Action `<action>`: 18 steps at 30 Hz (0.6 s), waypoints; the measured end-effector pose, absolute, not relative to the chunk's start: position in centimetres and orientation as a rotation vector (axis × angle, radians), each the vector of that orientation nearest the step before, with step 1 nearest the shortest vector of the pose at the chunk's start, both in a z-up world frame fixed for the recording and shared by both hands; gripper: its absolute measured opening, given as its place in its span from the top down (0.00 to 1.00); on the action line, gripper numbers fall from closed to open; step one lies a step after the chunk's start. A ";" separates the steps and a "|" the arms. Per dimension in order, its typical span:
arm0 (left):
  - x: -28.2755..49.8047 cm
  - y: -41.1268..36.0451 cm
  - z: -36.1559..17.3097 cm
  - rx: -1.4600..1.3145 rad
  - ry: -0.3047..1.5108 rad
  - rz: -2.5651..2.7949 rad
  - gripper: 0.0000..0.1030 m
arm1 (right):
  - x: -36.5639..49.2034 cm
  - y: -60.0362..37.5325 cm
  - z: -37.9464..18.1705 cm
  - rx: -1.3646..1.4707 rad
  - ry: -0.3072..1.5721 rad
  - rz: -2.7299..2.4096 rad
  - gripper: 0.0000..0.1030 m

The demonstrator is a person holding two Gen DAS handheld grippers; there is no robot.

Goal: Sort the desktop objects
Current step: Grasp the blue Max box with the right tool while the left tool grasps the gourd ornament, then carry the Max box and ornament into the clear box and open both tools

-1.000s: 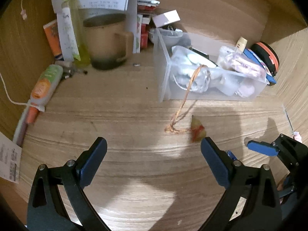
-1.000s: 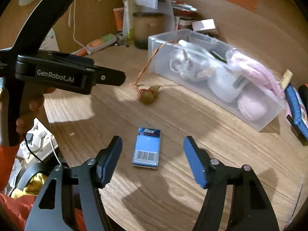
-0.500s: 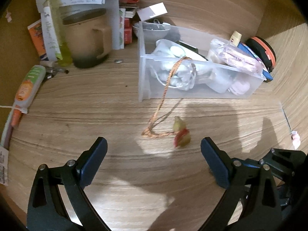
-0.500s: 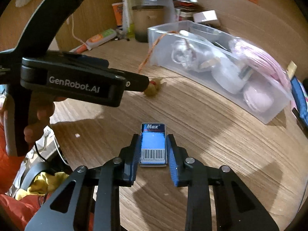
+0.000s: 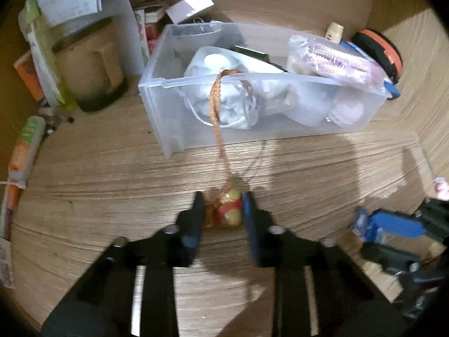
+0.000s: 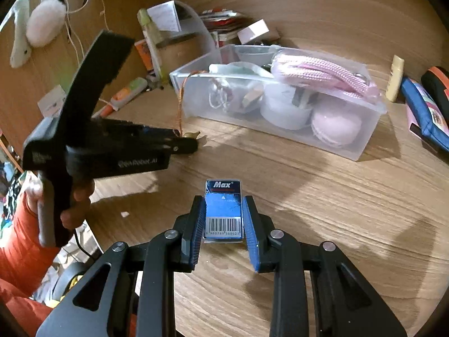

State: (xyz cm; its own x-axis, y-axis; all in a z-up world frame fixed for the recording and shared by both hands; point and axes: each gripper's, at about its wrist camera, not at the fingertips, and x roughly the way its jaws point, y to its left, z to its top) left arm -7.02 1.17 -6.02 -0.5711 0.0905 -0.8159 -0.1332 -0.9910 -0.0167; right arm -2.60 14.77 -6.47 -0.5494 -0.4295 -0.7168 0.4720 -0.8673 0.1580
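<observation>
Gripping both at once: my left gripper [image 5: 223, 210] clamps the charm [image 5: 230, 210], my right gripper [image 6: 223, 219] the Max box [image 6: 223, 210]. Neither binned yet; clear bin [image 5: 179, 129] ahead.

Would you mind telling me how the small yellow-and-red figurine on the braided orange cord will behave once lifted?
The small yellow-and-red figurine looks rigid and probably light. Its braided orange cord drapes limply over the clear plastic bin rim, so it will likely trail and may snag.

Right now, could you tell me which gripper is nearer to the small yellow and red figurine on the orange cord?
Left. The left gripper is closed around the figurine; the right gripper, off to its right, grips the blue Max box.
</observation>
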 end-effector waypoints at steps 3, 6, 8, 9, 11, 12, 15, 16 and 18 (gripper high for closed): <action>-6.6 0.9 -5.8 -1.374 0.075 2.694 0.81 | -2.7 15.0 -5.9 1.075 0.057 -2.402 0.76; -5.8 0.5 -5.1 -1.342 0.082 2.714 0.81 | -2.8 15.3 -5.3 1.056 0.039 -2.410 0.76; -5.1 0.3 -4.3 -1.315 0.077 2.719 0.81 | -3.0 15.3 -4.8 1.041 0.036 -2.419 0.76; -4.8 0.2 -4.0 -1.302 0.075 2.723 0.81 | -3.1 15.3 -4.5 1.033 0.033 -2.424 0.76; -4.4 0.0 -3.0 -1.264 0.065 2.732 0.81 | -3.2 15.3 -3.9 1.019 0.025 -2.427 0.76; -4.2 -0.2 -2.3 -1.237 0.054 2.733 0.81 | -3.3 15.3 -3.6 1.008 0.022 -2.433 0.76; -3.8 -0.4 -0.8 -1.172 0.031 2.747 0.81 | -3.8 15.0 -2.6 0.980 0.005 -2.441 0.76; -3.7 -0.5 -0.2 -1.152 0.030 2.752 0.81 | -3.9 15.0 -2.4 0.973 -0.007 -2.440 0.76; -4.0 -0.4 0.8 -1.117 0.034 2.760 0.81 | -4.5 14.6 -2.1 0.961 -0.017 -2.440 0.76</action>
